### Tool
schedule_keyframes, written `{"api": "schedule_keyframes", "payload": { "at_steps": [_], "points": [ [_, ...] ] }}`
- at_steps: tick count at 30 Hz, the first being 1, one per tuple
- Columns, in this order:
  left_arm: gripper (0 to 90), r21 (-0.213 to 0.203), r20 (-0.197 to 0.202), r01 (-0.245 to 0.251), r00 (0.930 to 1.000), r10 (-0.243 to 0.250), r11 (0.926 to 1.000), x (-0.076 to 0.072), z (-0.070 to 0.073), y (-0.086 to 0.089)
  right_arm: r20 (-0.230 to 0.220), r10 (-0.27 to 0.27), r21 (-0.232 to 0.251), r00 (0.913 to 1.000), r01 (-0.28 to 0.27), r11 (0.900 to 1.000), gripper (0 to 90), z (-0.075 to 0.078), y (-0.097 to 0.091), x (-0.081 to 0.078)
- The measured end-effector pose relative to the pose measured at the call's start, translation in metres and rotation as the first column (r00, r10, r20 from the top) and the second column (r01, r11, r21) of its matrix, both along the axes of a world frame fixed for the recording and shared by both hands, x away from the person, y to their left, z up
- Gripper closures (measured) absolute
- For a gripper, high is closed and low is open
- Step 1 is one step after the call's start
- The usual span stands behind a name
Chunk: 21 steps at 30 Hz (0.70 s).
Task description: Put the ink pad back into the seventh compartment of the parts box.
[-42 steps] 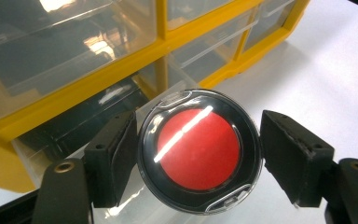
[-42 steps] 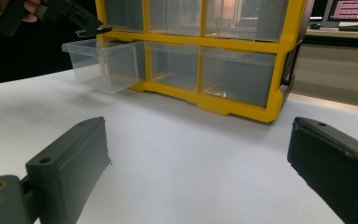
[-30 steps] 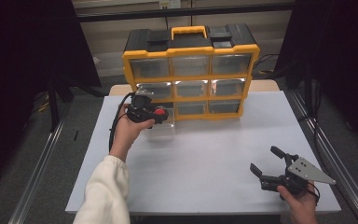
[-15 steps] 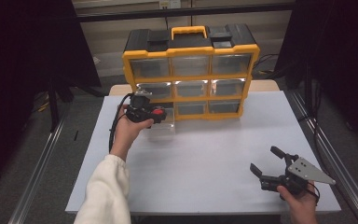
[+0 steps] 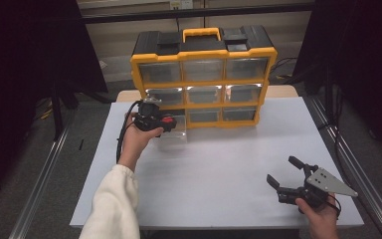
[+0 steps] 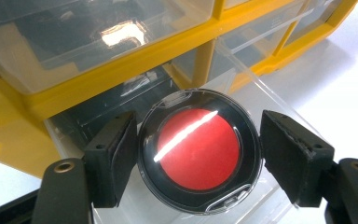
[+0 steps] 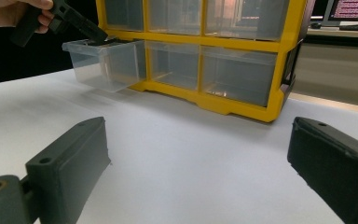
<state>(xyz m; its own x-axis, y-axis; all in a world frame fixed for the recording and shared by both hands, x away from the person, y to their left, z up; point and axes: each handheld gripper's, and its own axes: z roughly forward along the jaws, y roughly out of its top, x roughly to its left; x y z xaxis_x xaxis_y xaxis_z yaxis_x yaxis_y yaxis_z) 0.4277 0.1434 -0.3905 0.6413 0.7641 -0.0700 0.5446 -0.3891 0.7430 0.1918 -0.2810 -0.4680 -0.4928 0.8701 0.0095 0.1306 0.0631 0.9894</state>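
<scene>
A round black case with a red inside and a clear lid (image 6: 198,154) sits between the pads of my left gripper (image 6: 198,140), which is shut on it. In the high view the left gripper (image 5: 166,120) holds the case over the pulled-out clear drawer (image 5: 175,135) at the bottom left of the yellow and black drawer cabinet (image 5: 204,74). The right gripper view has that drawer (image 7: 105,60) standing out from the cabinet with the left gripper (image 7: 74,21) above it. My right gripper (image 5: 280,169) rests low near the table's front right, jaws open with nothing between them.
The white table (image 5: 219,164) spreads wide between the two hands. The cabinet's other clear drawers (image 5: 204,94) are pushed in. Metal rails (image 5: 45,184) run along both sides of the table, and dark curtains hang beyond them.
</scene>
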Motion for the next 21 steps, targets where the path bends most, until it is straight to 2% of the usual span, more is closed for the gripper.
{"api": "schedule_keyframes", "payload": {
  "at_steps": [10, 11, 14, 15, 21],
  "points": [
    [29.3, -0.017, 0.006, 0.003, 1.0, -0.003, 0.9999, 0.0008, -0.0022, -0.0009, -0.001, 0.001, 0.0, 1.0, -0.001, 1.0, 4.8, -0.0001, 0.0001, 0.0002],
    [29.3, -0.002, 0.003, 0.006, 1.0, -0.006, 1.0, 0.0008, -0.0018, -0.0005, -0.002, 0.001, 0.001, 1.0, -0.001, 1.0, 4.8, -0.0001, 0.0002, 0.0002],
    [29.3, -0.007, 0.001, -0.001, 1.0, 0.001, 1.0, 0.001, -0.0024, -0.0003, -0.003, 0.002, 0.0, 1.0, -0.002, 1.0, 4.8, -0.0002, 0.0002, 0.0002],
    [29.3, 0.012, -0.005, 0.005, 1.0, -0.005, 0.9999, 0.0011, -0.0014, 0.0007, -0.002, 0.002, 0.0, 1.0, -0.002, 1.0, 4.8, -0.0002, 0.0002, 0.0002],
    [29.1, -0.005, 0.001, 0.001, 1.0, -0.001, 1.0, 0.0018, -0.0039, 0.0001, -0.002, 0.001, 0.0, 1.0, -0.001, 1.0, 4.8, -0.0001, 0.0, 0.0001]
  ]
}}
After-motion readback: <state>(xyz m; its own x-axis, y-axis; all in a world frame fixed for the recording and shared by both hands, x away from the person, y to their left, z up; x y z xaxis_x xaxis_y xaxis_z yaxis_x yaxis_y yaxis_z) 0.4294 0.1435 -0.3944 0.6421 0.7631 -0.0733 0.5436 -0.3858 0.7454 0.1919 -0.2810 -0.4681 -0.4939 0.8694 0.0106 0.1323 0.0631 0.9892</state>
